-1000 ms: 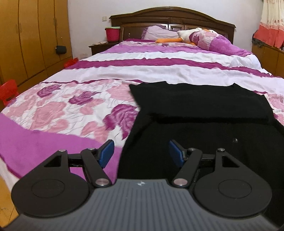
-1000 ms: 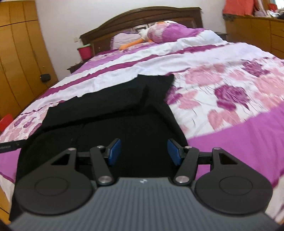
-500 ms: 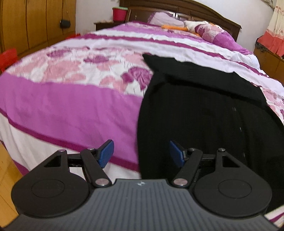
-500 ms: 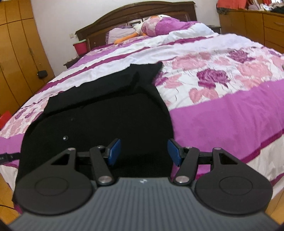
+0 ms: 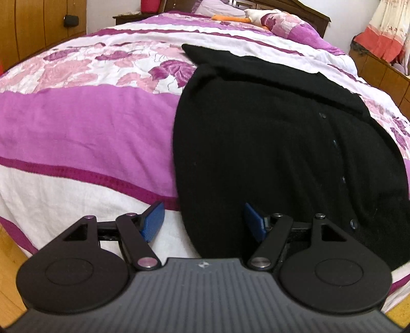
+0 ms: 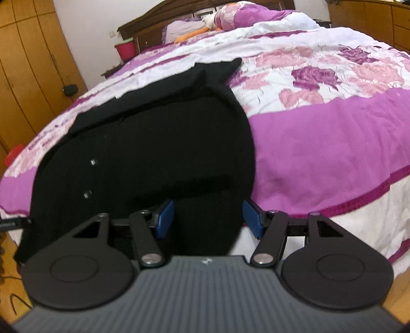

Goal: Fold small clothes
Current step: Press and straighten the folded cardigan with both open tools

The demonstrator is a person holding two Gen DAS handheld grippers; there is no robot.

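A black buttoned garment point(image 5: 269, 133) lies spread on the foot of the bed, its lower hem hanging over the bed's edge; its sleeves are folded across the top. It also shows in the right wrist view point(image 6: 153, 143). My left gripper point(image 5: 202, 221) is open and empty, just before the garment's lower left hem corner. My right gripper point(image 6: 208, 217) is open and empty, just before the lower right hem corner.
The bed carries a purple, pink and white flowered quilt point(image 5: 89, 123), with pillows and a plush toy point(image 5: 246, 18) at the headboard. Wooden wardrobes point(image 6: 28, 71) stand on the left, a red bin point(image 6: 125, 48) on a nightstand, wooden floor point(image 5: 7, 246) below.
Both grippers have pulled back toward the foot of the bed and dropped lower. The garment's lower hem now lies just ahead of the open fingers. The garment has not moved.
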